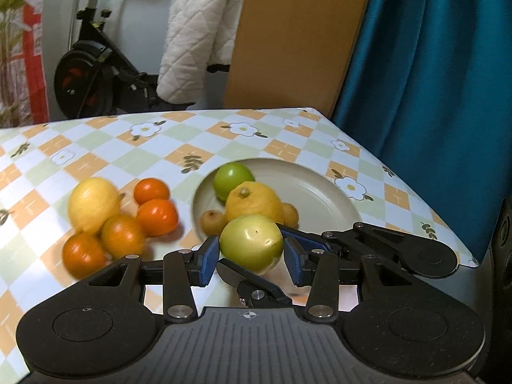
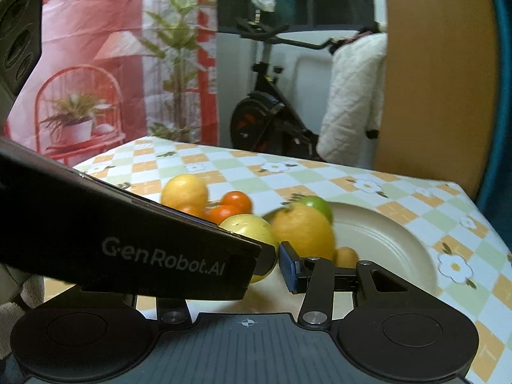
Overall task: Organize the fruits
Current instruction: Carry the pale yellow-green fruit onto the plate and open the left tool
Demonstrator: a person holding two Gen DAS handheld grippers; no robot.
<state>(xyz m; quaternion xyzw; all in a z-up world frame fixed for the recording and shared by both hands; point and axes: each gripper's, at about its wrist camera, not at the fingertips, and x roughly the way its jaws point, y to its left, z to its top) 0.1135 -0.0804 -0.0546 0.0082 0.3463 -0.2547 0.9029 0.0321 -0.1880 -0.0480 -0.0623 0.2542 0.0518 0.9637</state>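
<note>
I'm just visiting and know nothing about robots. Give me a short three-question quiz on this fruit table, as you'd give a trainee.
1. How many small round orange fruits lie on the checked flowered tablecloth, off the round beige plate?
2. True or false: that plate is empty.
3. What sits between the jaws of the left gripper? A: an orange fruit. B: a pale green round fruit. C: a yellow lemon.
Key: 1: four. 2: false. 3: B.
</note>
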